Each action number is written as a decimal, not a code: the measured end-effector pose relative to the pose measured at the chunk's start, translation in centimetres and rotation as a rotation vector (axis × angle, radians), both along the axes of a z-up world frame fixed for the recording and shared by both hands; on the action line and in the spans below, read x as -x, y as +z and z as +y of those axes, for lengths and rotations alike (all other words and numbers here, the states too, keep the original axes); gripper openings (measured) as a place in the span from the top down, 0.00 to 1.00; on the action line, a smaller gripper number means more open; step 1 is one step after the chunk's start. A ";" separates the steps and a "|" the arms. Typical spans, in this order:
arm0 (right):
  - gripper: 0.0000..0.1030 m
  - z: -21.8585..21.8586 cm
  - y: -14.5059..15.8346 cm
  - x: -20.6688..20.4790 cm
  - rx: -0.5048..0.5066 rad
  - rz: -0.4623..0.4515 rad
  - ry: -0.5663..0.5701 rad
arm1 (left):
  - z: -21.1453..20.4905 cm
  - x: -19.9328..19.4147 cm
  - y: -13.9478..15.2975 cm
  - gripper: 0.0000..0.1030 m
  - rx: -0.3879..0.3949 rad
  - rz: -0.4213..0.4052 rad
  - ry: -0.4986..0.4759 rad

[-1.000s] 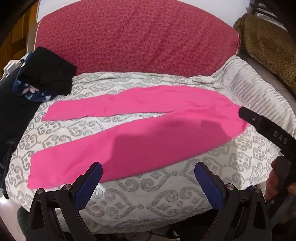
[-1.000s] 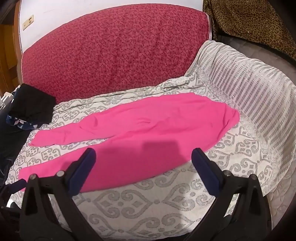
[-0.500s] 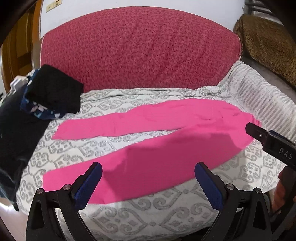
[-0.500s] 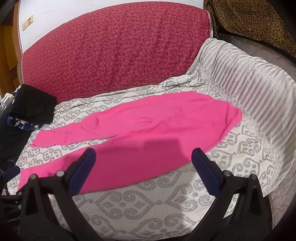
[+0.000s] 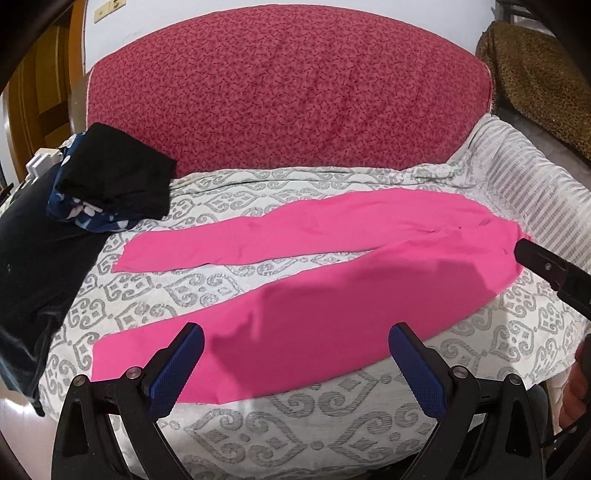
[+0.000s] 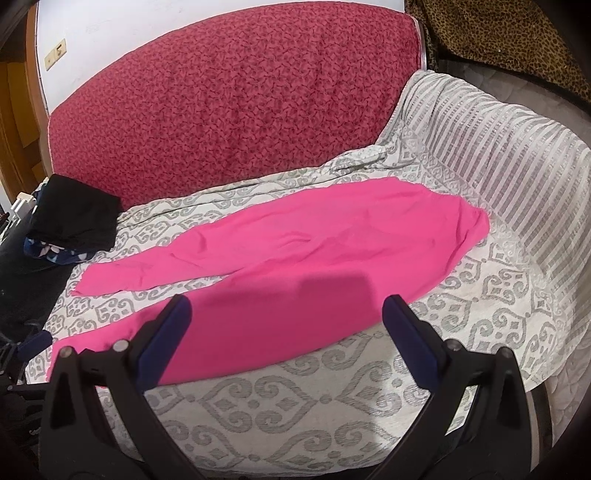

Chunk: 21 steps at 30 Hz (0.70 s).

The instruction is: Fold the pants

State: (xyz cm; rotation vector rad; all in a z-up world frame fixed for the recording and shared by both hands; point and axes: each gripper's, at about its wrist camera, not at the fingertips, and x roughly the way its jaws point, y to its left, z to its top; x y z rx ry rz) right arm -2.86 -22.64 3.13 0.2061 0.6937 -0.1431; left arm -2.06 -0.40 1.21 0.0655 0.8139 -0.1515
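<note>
Bright pink pants [image 5: 332,280] [image 6: 314,258] lie flat on a grey-patterned white bedspread [image 5: 295,417] [image 6: 295,406], waist to the right and both legs spread apart toward the left. My left gripper [image 5: 295,358] hovers open over the near leg, nothing between its blue pads. In the right wrist view my right gripper [image 6: 286,332] is open too, above the near leg close to the seat of the pants. The right gripper's black finger [image 5: 550,269] shows at the right edge of the left wrist view, by the waist.
A red patterned headboard cushion [image 5: 288,96] backs the bed. Folded black and navy floral clothes [image 5: 110,184] are stacked at the far left, with dark fabric [image 5: 29,280] draped beside them. A leopard-print blanket [image 6: 498,33] lies far right. A hand [image 5: 576,402] is at the right edge.
Both grippers have drawn back and up from the bed, so the pants sit lower and further in view. The pants have not moved. Both grippers stayed open.
</note>
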 end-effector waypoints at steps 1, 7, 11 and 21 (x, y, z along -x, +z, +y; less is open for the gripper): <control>0.00 0.0 0.0 0.0 0.002 0.000 0.001 | -0.1 0.0 -0.1 0.01 -0.003 0.006 0.002; 0.02 0.3 0.2 0.3 0.005 -0.008 0.030 | 0.1 0.1 0.0 0.01 -0.007 -0.003 0.006; 0.04 0.6 0.2 0.2 0.000 -0.003 0.055 | 0.0 0.0 0.0 0.01 -0.012 -0.005 0.000; 0.19 0.3 0.0 0.2 -0.018 0.010 0.055 | 0.2 0.1 -0.1 0.01 -0.019 -0.004 -0.003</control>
